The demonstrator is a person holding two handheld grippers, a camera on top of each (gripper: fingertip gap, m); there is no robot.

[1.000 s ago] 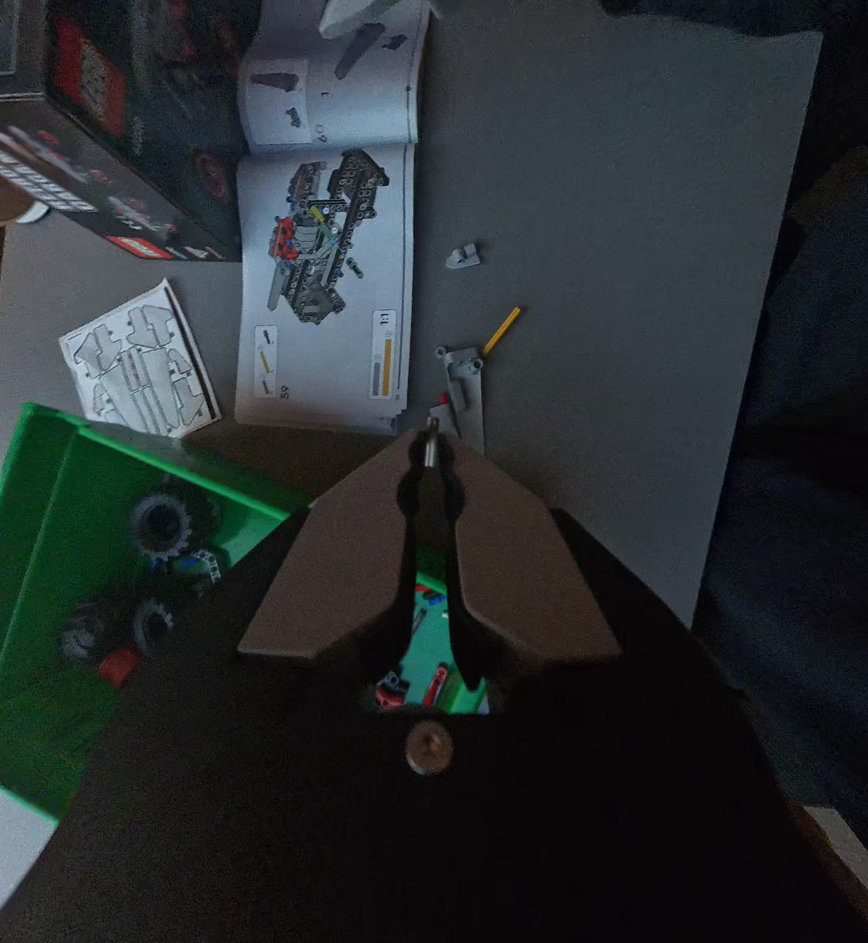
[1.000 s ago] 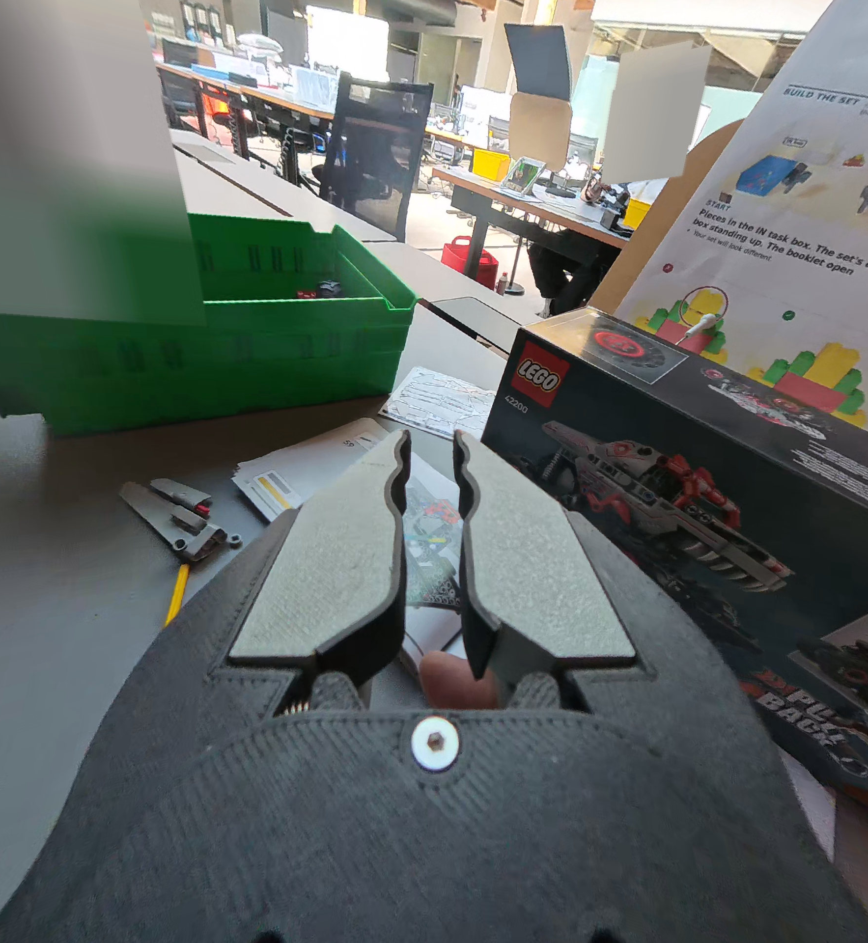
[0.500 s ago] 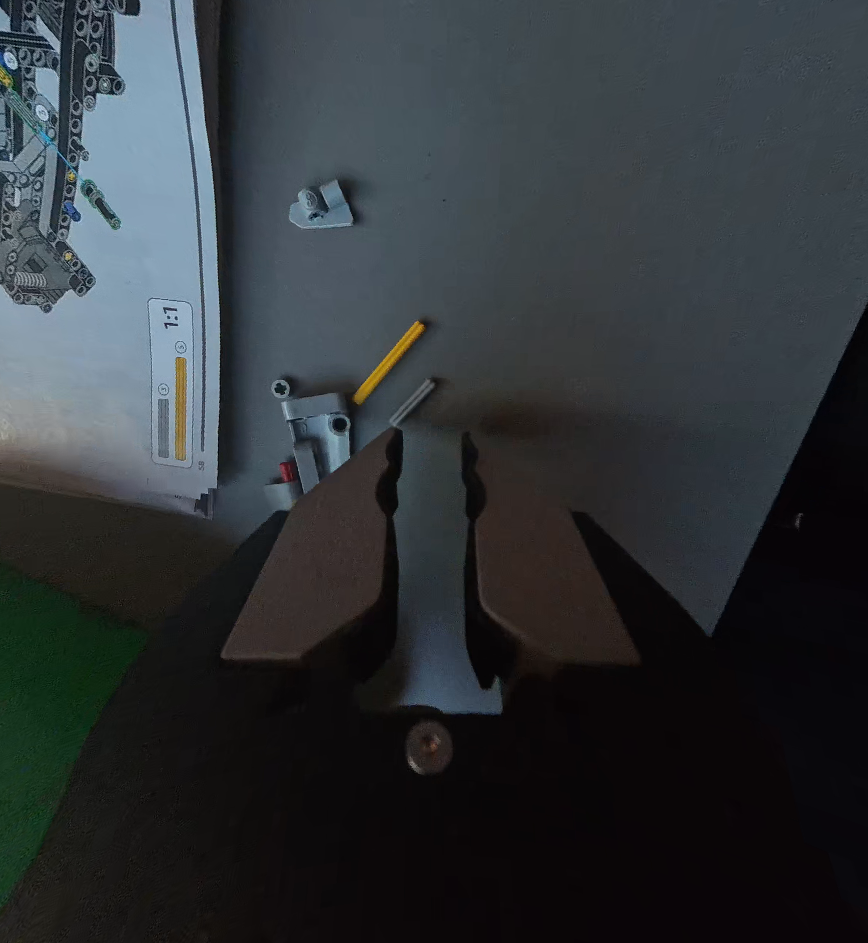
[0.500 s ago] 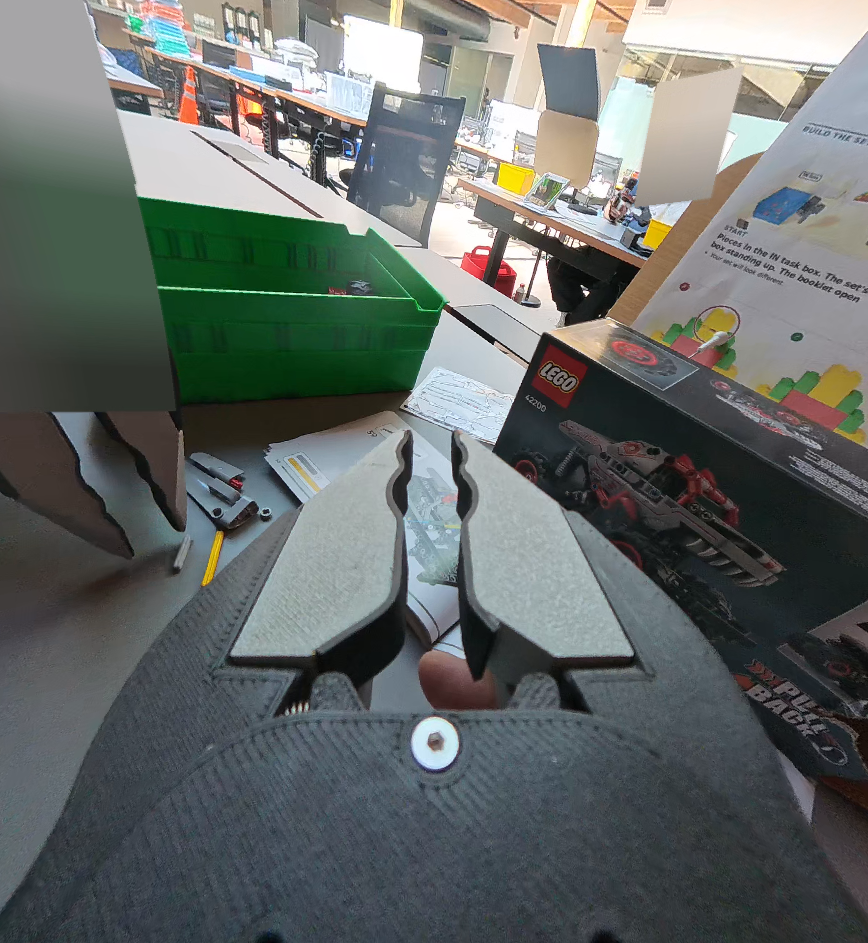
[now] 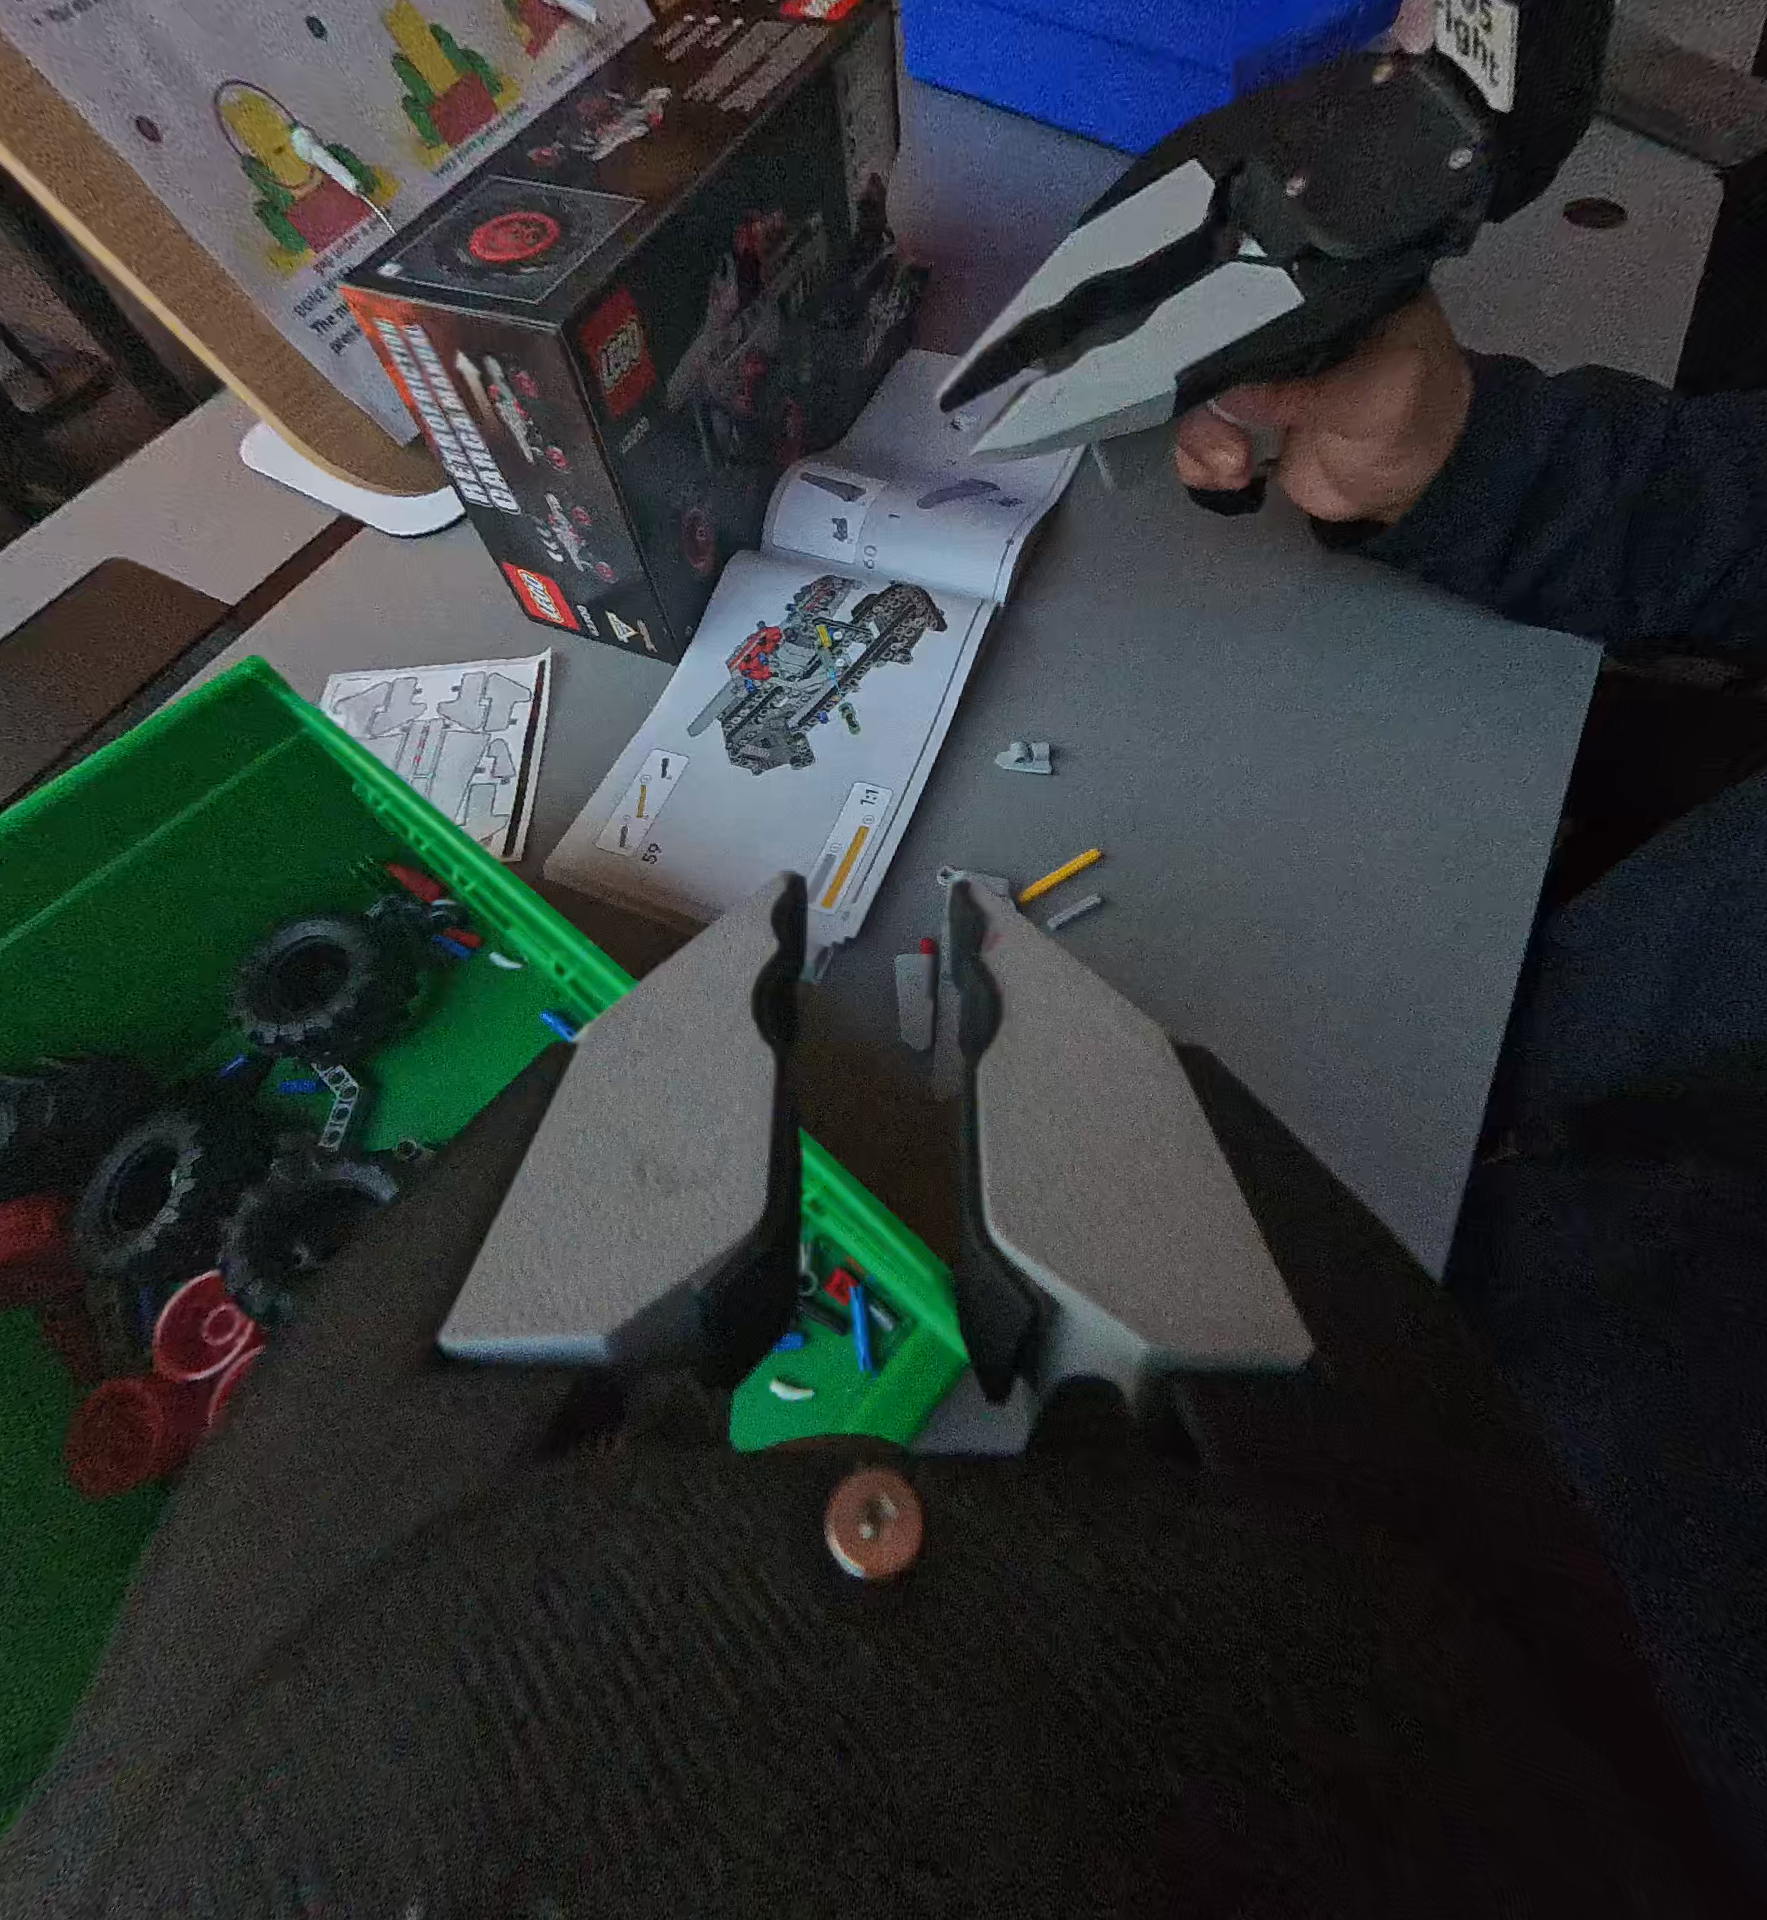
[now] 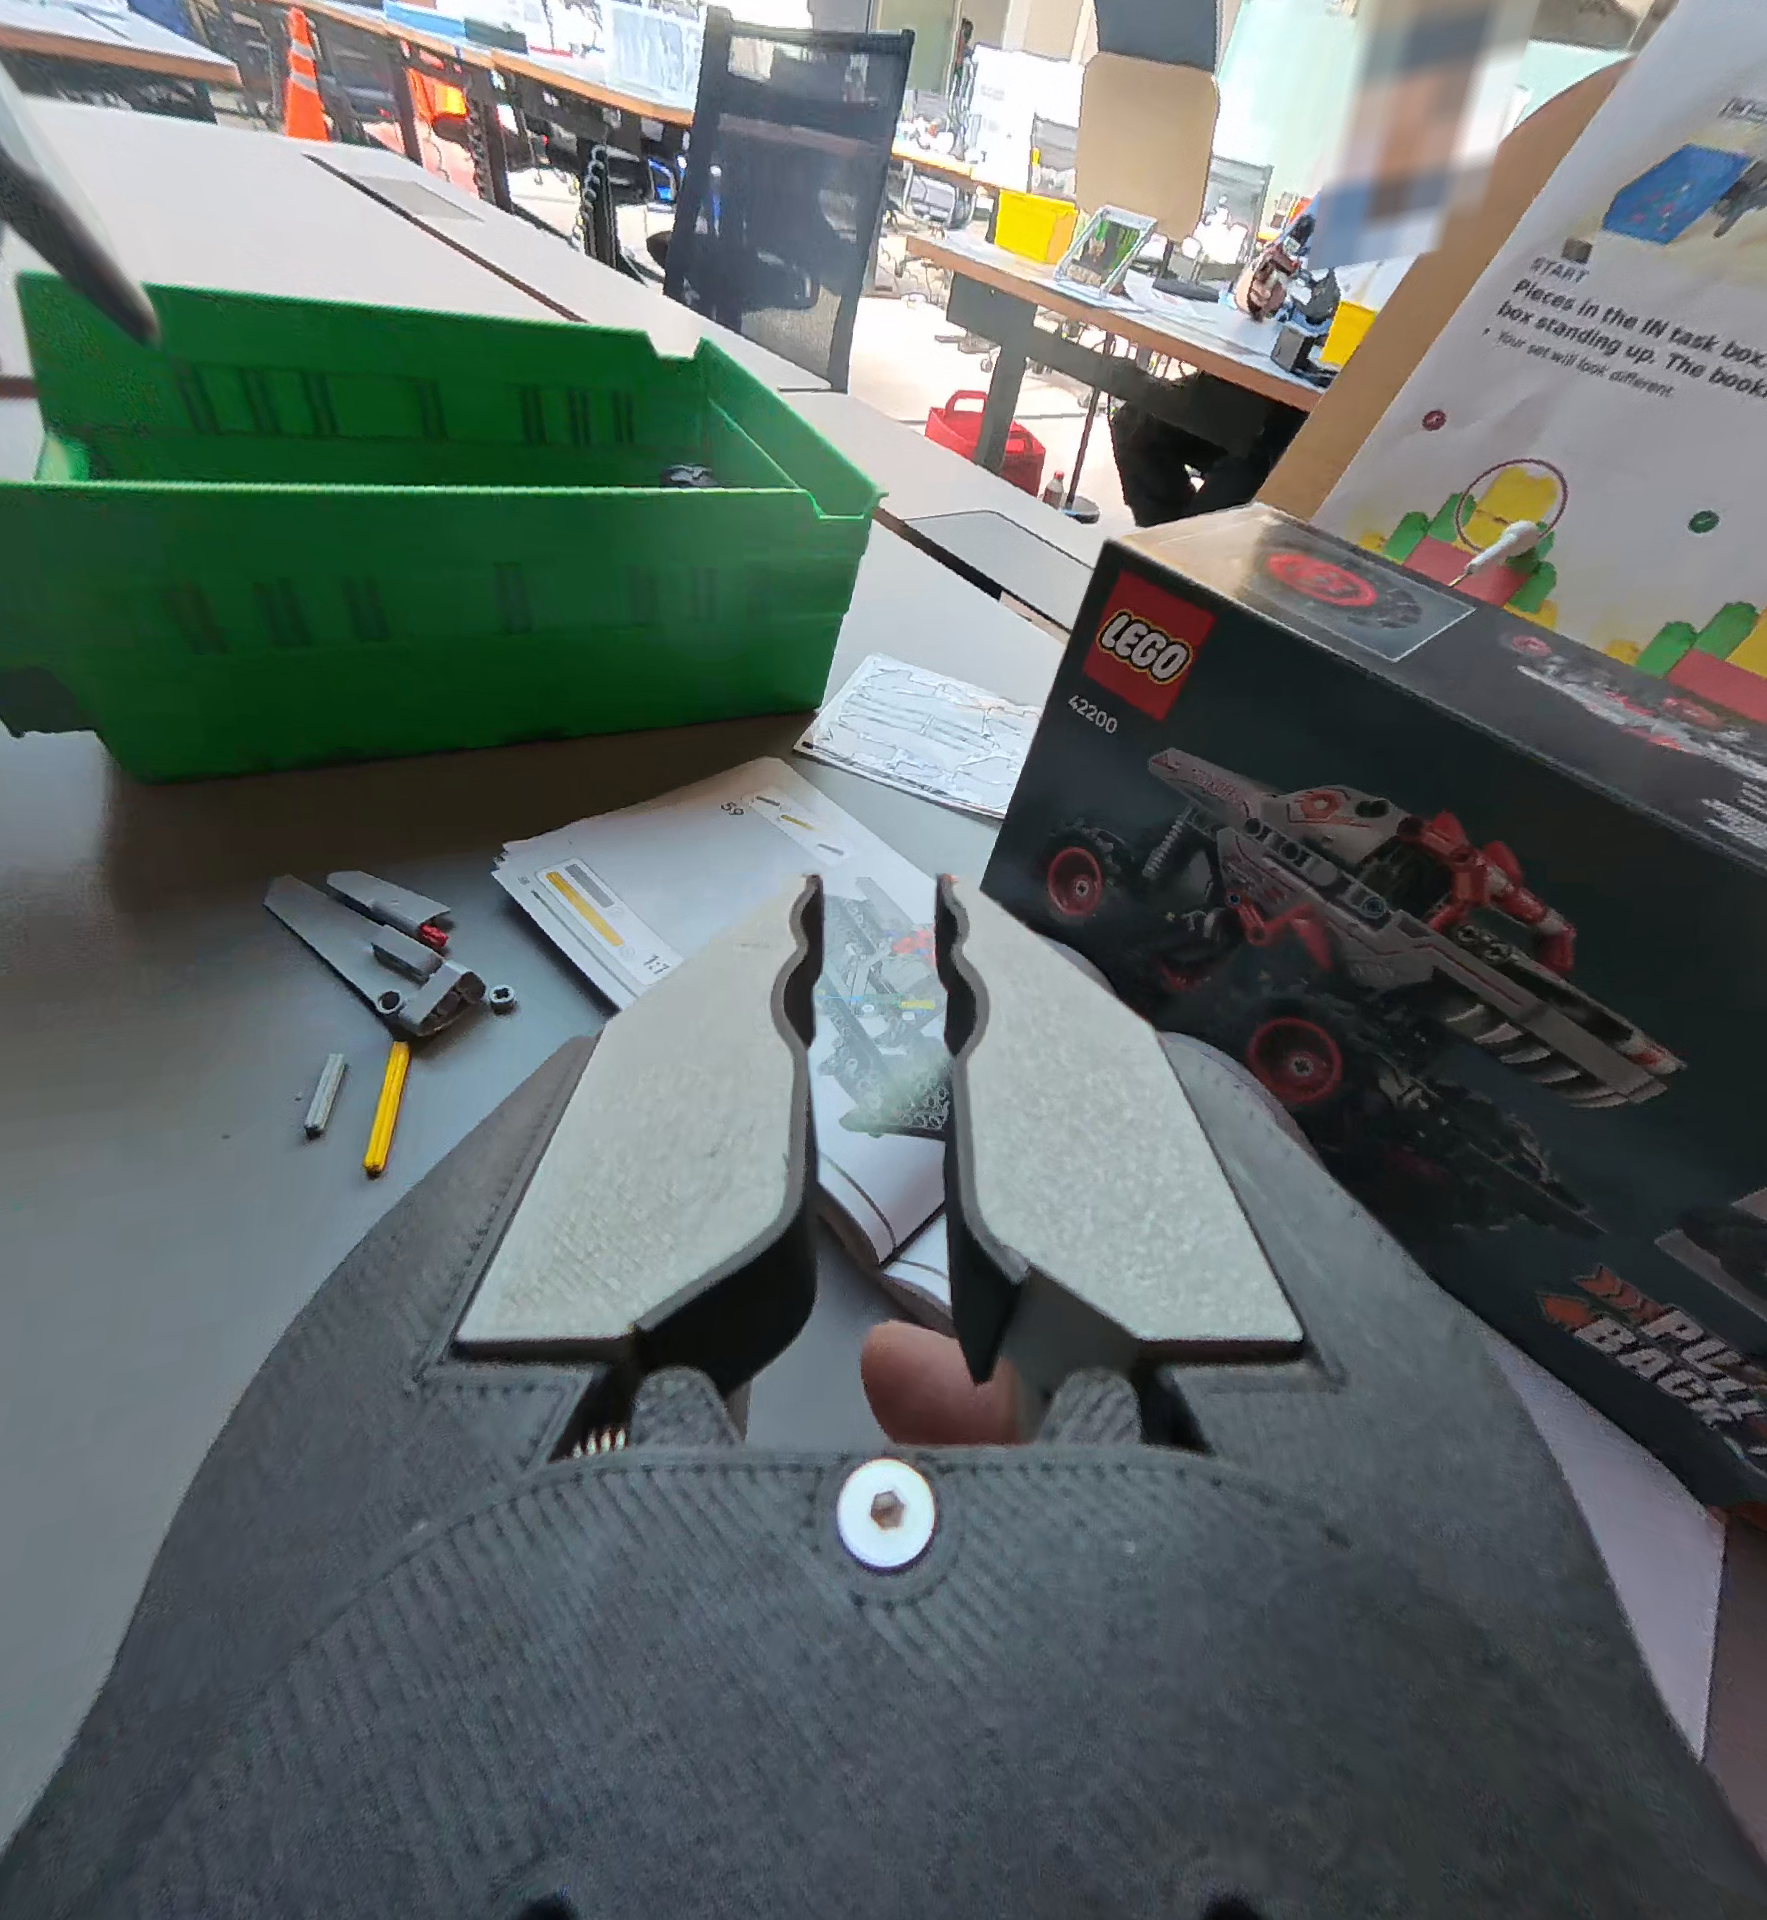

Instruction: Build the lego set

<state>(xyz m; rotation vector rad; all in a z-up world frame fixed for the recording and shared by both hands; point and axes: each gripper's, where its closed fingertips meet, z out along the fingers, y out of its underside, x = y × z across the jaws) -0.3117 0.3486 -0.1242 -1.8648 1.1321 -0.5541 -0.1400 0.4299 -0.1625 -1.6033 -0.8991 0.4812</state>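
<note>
Both grippers' jaws gape empty; slim grey axle [image 6: 324,1094] beside yellow axle [image 6: 386,1107] on matte table [image 6: 131,1195]

Both grippers [image 5: 874,914] [image 6: 871,904] (empty) agape

I see a grey table [image 6: 79,1195] carrying a green bin [image 6: 391,634], a dark set box [image 6: 1481,831], an open booklet [image 5: 806,748] and a sticker sheet [image 5: 443,738]. Near the booklet lie a grey assembly [image 6: 391,956], a yellow axle [image 6: 386,1107], a grey pin [image 6: 324,1094] and a small grey piece [image 5: 1026,758].
</note>
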